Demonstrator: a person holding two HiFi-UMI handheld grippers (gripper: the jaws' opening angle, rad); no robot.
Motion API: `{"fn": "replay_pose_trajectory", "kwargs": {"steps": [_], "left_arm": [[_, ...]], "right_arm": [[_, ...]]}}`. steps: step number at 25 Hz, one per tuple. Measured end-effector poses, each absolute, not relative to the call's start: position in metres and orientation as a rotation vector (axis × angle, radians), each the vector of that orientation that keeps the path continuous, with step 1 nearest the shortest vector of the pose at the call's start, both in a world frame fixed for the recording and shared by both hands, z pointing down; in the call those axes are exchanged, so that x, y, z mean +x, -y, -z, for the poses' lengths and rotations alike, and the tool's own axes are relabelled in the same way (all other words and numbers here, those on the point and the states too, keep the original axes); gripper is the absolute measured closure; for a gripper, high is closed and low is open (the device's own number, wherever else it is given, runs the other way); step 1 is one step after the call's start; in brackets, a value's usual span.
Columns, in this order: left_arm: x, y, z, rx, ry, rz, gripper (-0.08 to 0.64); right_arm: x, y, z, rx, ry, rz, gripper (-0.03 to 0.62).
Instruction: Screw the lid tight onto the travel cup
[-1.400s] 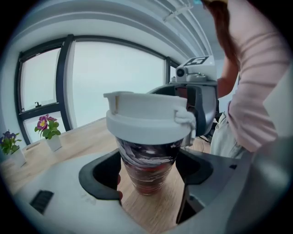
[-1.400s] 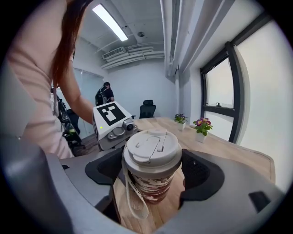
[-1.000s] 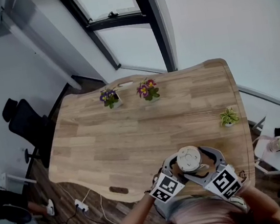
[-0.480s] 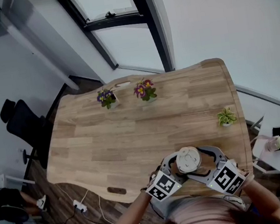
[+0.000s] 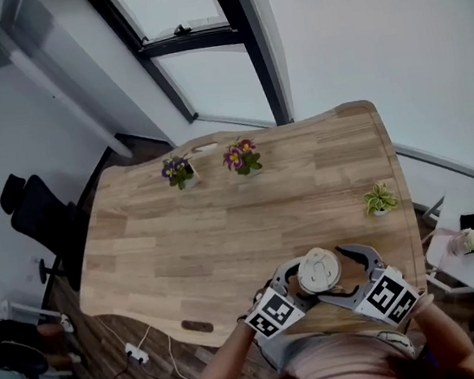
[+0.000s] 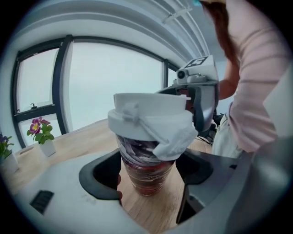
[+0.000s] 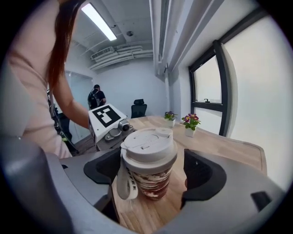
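The travel cup [image 5: 320,269], patterned red and white with a white lid on top, stands on the wooden table [image 5: 225,230] close to its near edge. My left gripper [image 5: 300,279] reaches round it from the left and my right gripper [image 5: 341,273] from the right. In the left gripper view the cup [image 6: 146,169] stands between the jaws of the left gripper [image 6: 149,183], low under the lid [image 6: 146,114], with wood showing at the right jaw. In the right gripper view the right gripper [image 7: 151,183] flanks the cup [image 7: 149,178] with narrow gaps. A white strap [image 7: 124,183] hangs from the lid [image 7: 149,144].
Two flower pots [image 5: 179,170] [image 5: 241,157] stand at the table's far edge, and a small green plant [image 5: 380,200] at the right edge. A black chair [image 5: 35,213] is on the left, a white side table [image 5: 471,239] on the right. A power strip [image 5: 138,354] lies on the floor.
The head view has drifted slightly. Both grippers stay round the cup in nearly the same pose, and the cup has not visibly moved on the table.
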State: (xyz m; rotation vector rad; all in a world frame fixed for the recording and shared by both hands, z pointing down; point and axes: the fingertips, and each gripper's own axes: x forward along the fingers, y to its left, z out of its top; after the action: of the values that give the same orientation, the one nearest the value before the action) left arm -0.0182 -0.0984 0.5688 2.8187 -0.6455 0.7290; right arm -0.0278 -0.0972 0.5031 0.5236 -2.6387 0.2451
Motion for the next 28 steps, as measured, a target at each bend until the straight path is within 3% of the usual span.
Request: {"fn": "replay_pose_trajectory", "kwargs": {"steps": [5,13,23,28], "left_arm": [[-0.016,0.098,-0.569,2.837,0.555,-0.787,0.206],[-0.015,0.111,-0.568,2.778,0.81,-0.682,0.206],[-0.011,0.099,-0.57,2.843,0.491,-0.826,0.204],[-0.012,0.108,-0.569,2.801,0.655,-0.783,0.206]], "right_arm": [[-0.031,0.098,-0.501,0.395,2.666,-0.207,0.21],[-0.03,0.106,-0.501,0.656,2.668,-0.258,0.21],[-0.028,0.099,-0.509,0.33,2.623,-0.21,0.206],[-0.029,0.108,-0.508,0.539,2.636,-0.224,0.207]]}}
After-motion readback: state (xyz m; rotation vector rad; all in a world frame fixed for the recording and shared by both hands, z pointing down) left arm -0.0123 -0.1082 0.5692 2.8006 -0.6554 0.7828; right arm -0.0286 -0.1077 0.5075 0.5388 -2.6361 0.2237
